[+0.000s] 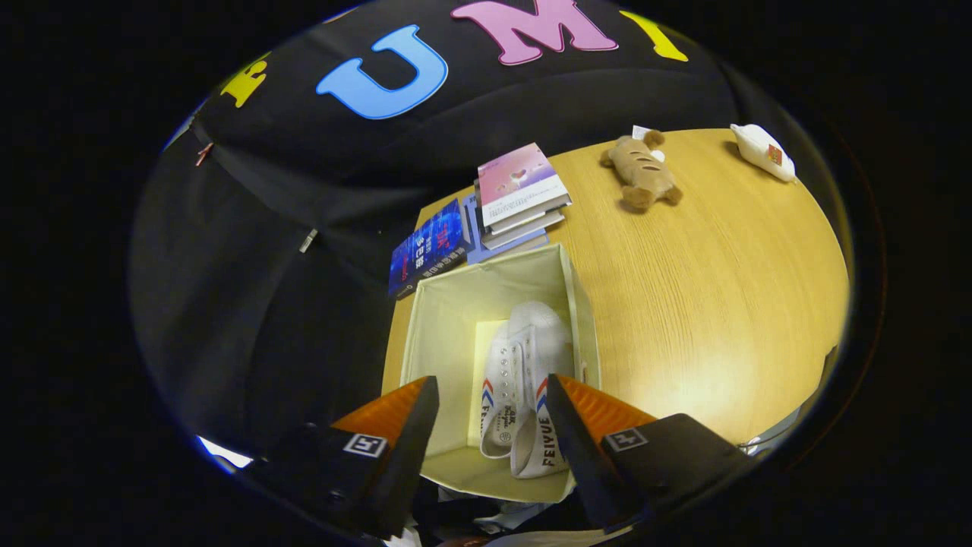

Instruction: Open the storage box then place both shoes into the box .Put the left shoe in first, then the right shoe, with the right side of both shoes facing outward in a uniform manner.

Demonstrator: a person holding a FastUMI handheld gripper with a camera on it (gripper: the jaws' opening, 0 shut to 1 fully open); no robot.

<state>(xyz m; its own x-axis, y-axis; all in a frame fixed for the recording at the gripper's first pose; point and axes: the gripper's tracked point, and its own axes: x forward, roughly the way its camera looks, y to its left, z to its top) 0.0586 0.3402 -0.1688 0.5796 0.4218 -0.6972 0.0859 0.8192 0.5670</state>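
You held the gripper [492, 395] above the open storage box [433, 319], its two fingers spread wide apart with nothing between them, one finger over the box's left side and the other over the right wall near the shoes. The box stood at the near left part of the wooden table [721, 304], its left wall about in line with the table's left edge, past which the dark booth cloth hung. To the right of the box you had a broad stretch of bare tabletop. Beyond the box's far wall, just behind it, lay a stack of books [524, 197], with a blue book [429, 247] beside the stack at the table's far left corner. Farther off on the far side of the table lay a brown plush toy [642, 173], and a small white packet [763, 152] rested near the far right rim, both well apart from the box. Inside the box you could see both white shoes [524, 380] lying side by side on their sides against the right wall, touching each other, soles toward that wall and toes pointing away from you. Each showed a red and blue chevron mark and dark lettering near the heel, and the left shoe's lace eyelets were visible. The left half of the box floor stayed bare, pale and brightly lit.
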